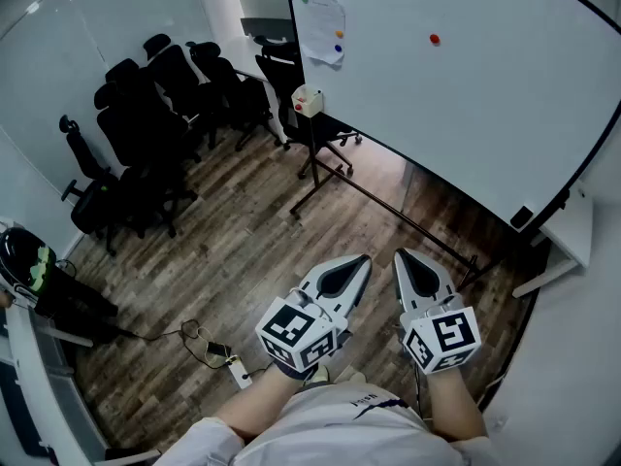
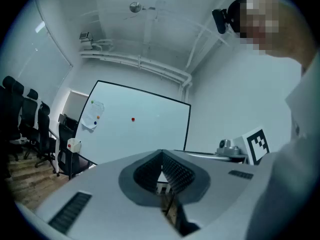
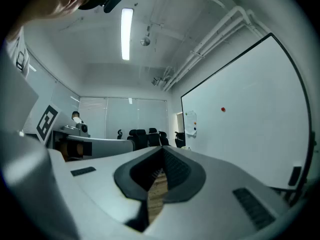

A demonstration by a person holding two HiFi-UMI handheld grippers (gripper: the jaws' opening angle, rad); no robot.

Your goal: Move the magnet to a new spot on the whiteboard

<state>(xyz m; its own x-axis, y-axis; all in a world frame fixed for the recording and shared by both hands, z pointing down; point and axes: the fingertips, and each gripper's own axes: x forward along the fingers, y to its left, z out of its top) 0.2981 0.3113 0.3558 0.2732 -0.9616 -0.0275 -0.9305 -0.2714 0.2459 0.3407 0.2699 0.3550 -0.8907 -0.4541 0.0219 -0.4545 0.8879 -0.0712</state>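
Head view took in a wide whiteboard [image 1: 466, 95] on a dark stand, with black office chairs [image 1: 146, 134] bunched by the left wall. Both tools were held level near the person's body, well apart from the board: the left gripper [image 1: 362, 259] and the right gripper [image 1: 402, 254] each had jaws pressed together on nothing. High on the board, right of a paper sheet [image 1: 323, 27], sat the small red magnet [image 1: 434, 39], a round dot with no long axis to tell

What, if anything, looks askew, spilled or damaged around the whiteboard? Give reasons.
Nothing is damaged or spilled. The whiteboard looks intact, with the red magnet on its surface and a paper sheet near its left edge. Only a cable trails loose over the floor.
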